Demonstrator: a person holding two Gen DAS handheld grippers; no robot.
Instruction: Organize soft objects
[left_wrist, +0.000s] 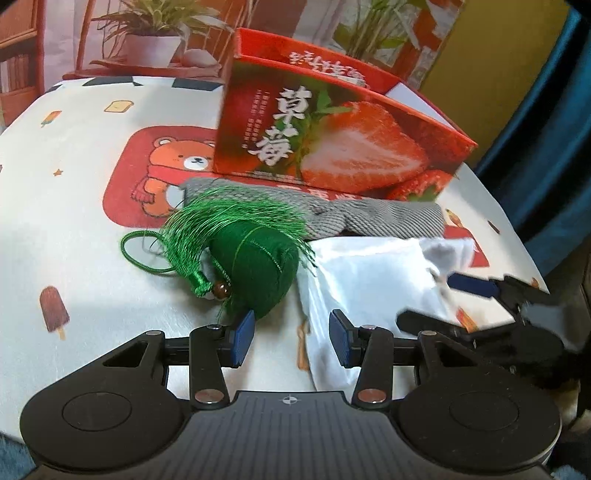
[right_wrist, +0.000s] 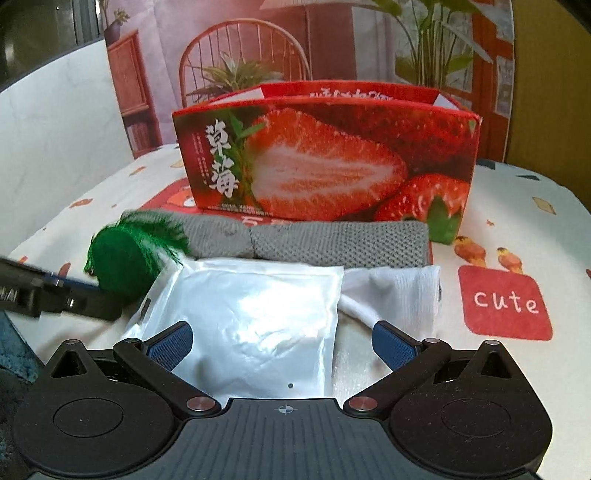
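- Left gripper (left_wrist: 291, 341): jaws part-open, nothing between the pads; the left pad sits at the near lower edge of the green tasselled pouch (left_wrist: 255, 258), contact unclear.
- Right gripper (right_wrist: 282, 341): jaws wide, straddling the near end of the white plastic packet (right_wrist: 251, 317), pads clear of it.
- Packet lies flat on the patterned tablecloth (right_wrist: 517, 236), just beside the green pouch.
- Behind them: grey knitted cloth (right_wrist: 332, 243), then the open strawberry box (right_wrist: 325, 155) (upright).
- White fabric (right_wrist: 399, 284) right of the packet.
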